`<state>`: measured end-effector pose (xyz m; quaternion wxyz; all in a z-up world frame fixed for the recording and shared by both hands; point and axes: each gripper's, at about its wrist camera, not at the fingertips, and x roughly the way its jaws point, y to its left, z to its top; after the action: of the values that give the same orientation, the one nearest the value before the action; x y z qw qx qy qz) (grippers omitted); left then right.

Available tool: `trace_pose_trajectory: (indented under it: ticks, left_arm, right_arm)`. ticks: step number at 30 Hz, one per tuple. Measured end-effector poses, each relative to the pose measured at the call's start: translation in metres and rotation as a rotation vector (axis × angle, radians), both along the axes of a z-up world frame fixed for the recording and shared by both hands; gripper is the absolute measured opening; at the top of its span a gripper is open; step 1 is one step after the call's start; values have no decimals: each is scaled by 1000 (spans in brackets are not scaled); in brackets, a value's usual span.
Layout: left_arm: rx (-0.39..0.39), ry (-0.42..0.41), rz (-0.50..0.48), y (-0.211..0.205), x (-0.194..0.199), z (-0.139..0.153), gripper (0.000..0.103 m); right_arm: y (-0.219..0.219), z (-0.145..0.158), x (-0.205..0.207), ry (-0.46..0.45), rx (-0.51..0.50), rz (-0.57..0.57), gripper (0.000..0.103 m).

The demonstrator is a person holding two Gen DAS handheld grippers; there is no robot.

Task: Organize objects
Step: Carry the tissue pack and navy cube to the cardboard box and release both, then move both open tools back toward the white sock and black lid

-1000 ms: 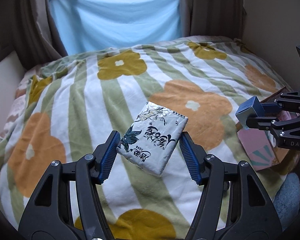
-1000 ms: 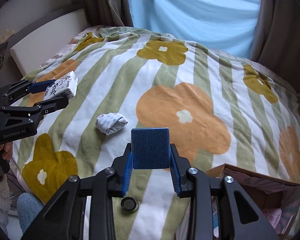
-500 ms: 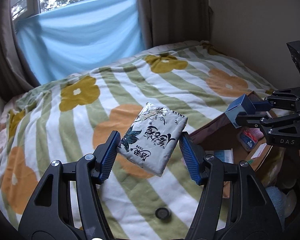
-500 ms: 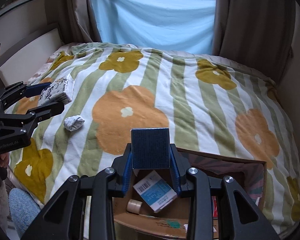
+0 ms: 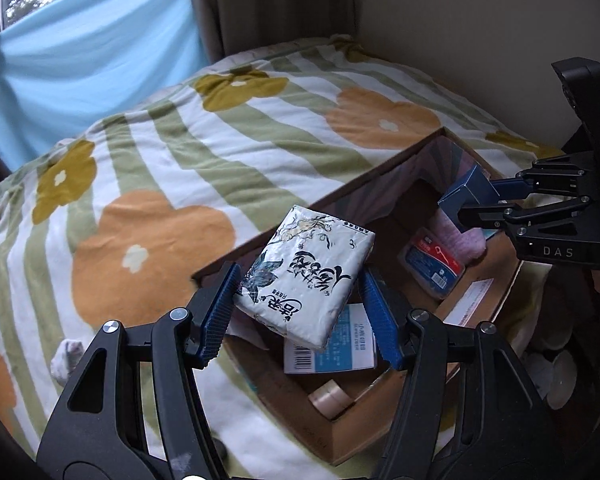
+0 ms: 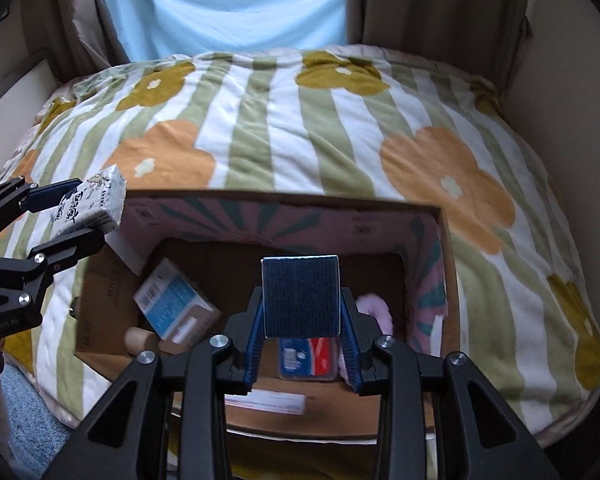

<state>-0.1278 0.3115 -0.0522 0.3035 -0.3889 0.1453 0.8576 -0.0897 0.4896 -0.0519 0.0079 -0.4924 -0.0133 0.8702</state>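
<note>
Two items are held above an open cardboard box (image 6: 446, 248) set on a flower-patterned blanket (image 6: 300, 128). Left gripper (image 5: 300, 308): clamped on a white tissue pack (image 5: 304, 274), held tilted over the box's near corner. Right gripper (image 6: 302, 344): clamped on a dark blue carton (image 6: 300, 296), held upright over the box interior. Already lodged in the box: a blue-and-white packet (image 6: 168, 300), a red-and-blue packet (image 6: 308, 358), a pink cloth (image 6: 376, 312) and a tape roll (image 5: 332, 400). Step judged in hand: carrying to the box. Next move calls for each item to be lowered into a free patch of the floor and released.
</note>
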Motion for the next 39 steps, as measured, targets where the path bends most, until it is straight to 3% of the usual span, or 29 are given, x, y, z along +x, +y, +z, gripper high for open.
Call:
trace_pose_trajectory:
  ticks: [7,11,14,19,20,21,22,23,39]
  left_arm:
    - [-43,-51,-31,26,2,-29,57]
    - [-62,-51,-33,29,2,-31,54]
    - [-62,-56,-28,28,0,-30,45]
    - [-68,-71,-24,28,-2,-32,45]
    - [-70,-75,-19,28,-1,-32,47]
    - [-74,-78,-12,28,0,-32,58]
    - [-79,-75,-7,27,0,-32,95]
    - [-77,-64,-4,26,2,-31,103]
    - [-9,-63,41,-15,3,-8,103]
  right_arm:
    - [8,-25,2,-35,10,2,31]
    - [11,-28,0,-37,-14,-16,31]
    - [10,-29,-2,-35,-23,-9,31]
    - [7,-30,-5,-42,-52,-14,32]
    - [7,-31,-5,-45,-57,-15,34]
    - [6,-31,-6,-51,-58,-15,48]
    - [5,-31,-5,-49,-56,-18,67]
    - [6,-29,-4,-29,-55,-23,74]
    - [-4,-1,2,18,-73,-31,77]
